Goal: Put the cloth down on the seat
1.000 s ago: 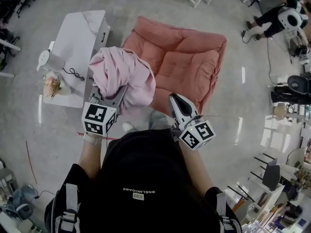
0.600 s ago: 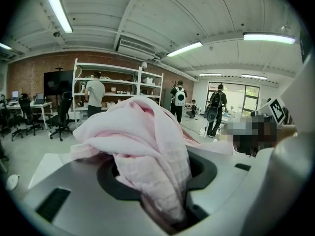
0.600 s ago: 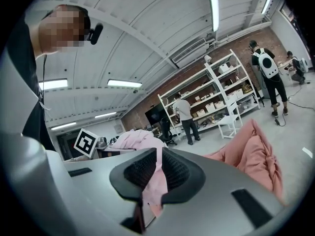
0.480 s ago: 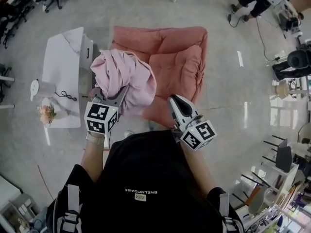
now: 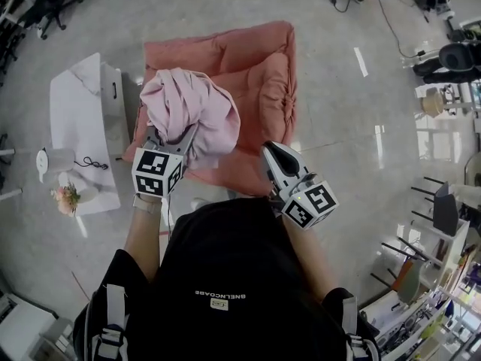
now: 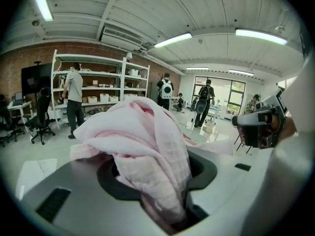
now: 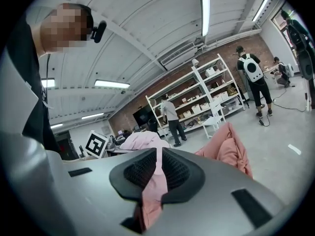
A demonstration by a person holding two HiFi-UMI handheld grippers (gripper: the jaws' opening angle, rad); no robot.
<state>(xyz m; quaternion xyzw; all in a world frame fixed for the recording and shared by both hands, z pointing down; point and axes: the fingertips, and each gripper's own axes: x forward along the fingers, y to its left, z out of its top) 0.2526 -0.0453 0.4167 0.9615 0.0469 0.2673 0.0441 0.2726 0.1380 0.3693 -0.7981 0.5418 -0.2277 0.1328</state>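
Although the task calls for it to lie on the seat, the pale pink, soft, crumpled cloth (image 5: 188, 115) is held up in a loose bundle over the left front part of the salmon-pink cushioned seat (image 5: 259, 74). The left gripper (image 5: 171, 136) is clamped on it. In the left gripper view the cloth (image 6: 147, 146) fills the gap between the jaws of that gripper (image 6: 158, 173) and piles up above them.

The right gripper (image 5: 272, 155) is just right of the bundle, over the seat's front edge and apart from the cloth. In the right gripper view the black ribbed pads (image 7: 174, 170) of this gripper (image 7: 158, 167) stand almost together. They are closed on a strip of pink fabric (image 7: 153, 188) that runs down between them. I cannot tell whether it belongs to the same cloth. The bundle (image 7: 140, 140) shows beyond the pads in that view, and a corner of the seat (image 7: 231, 149) shows to the right.

Left of the seat stands a white rectangular table (image 5: 79, 119). It carries a black cable (image 5: 92, 162), a white appliance (image 5: 41, 159) and a small bunch of flowers (image 5: 66, 198).

Farther off, against a brick wall, a white shelving unit (image 6: 101, 98) has boxes and bins on its shelves, and a person (image 6: 75, 100) stands at it. The floor (image 5: 338, 126) is glossy grey.
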